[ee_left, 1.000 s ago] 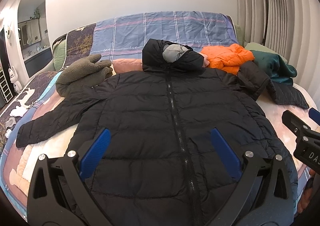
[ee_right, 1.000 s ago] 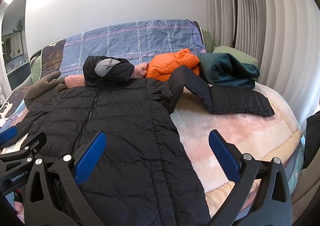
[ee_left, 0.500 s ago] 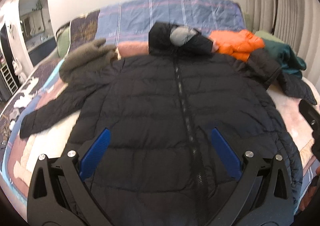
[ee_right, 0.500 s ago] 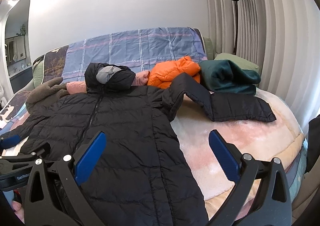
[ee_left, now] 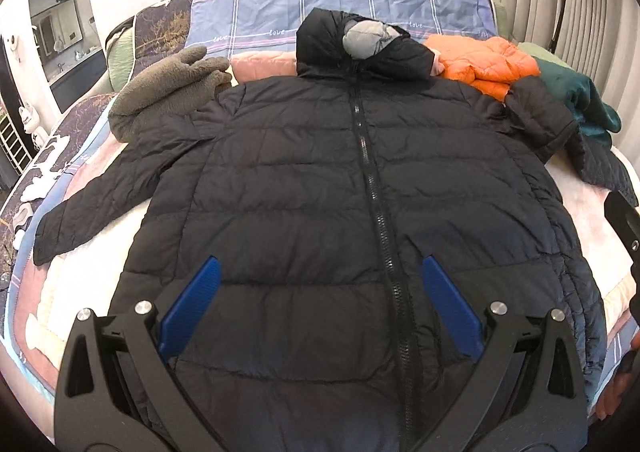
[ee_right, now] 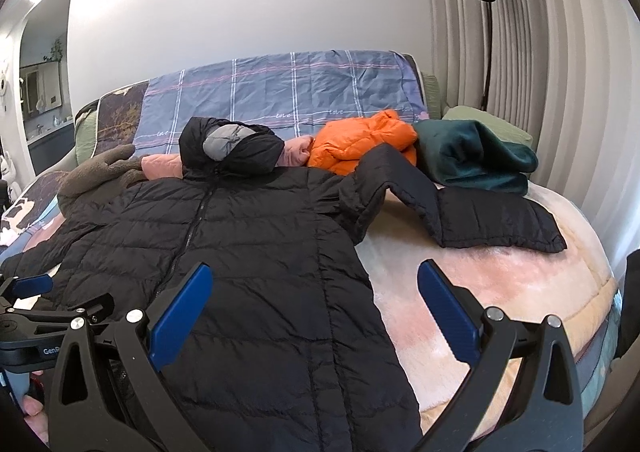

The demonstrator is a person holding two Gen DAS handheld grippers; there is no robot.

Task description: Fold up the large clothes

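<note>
A black hooded puffer jacket (ee_left: 320, 188) lies spread out, zipped, front up, on the bed; it also shows in the right wrist view (ee_right: 248, 244). Its left sleeve (ee_left: 104, 192) stretches to the left. Its right sleeve (ee_right: 472, 212) bends out to the right. My left gripper (ee_left: 320, 304) is open and empty, above the jacket's lower front. My right gripper (ee_right: 316, 308) is open and empty, over the jacket's right hem edge. The left gripper also shows at the left edge of the right wrist view (ee_right: 52, 316).
An orange jacket (ee_right: 360, 144), a dark green blanket (ee_right: 472, 160), a grey-brown fleece (ee_left: 168, 88) and a pink cushion (ee_left: 260, 68) lie at the head of the bed by a blue plaid cover (ee_left: 320, 4). A floor lamp (ee_right: 486, 20) stands at the right by curtains.
The left gripper moved forward and tilted down over the jacket. The right gripper's view dropped lower and closer to the jacket's right edge. Both stay open.
</note>
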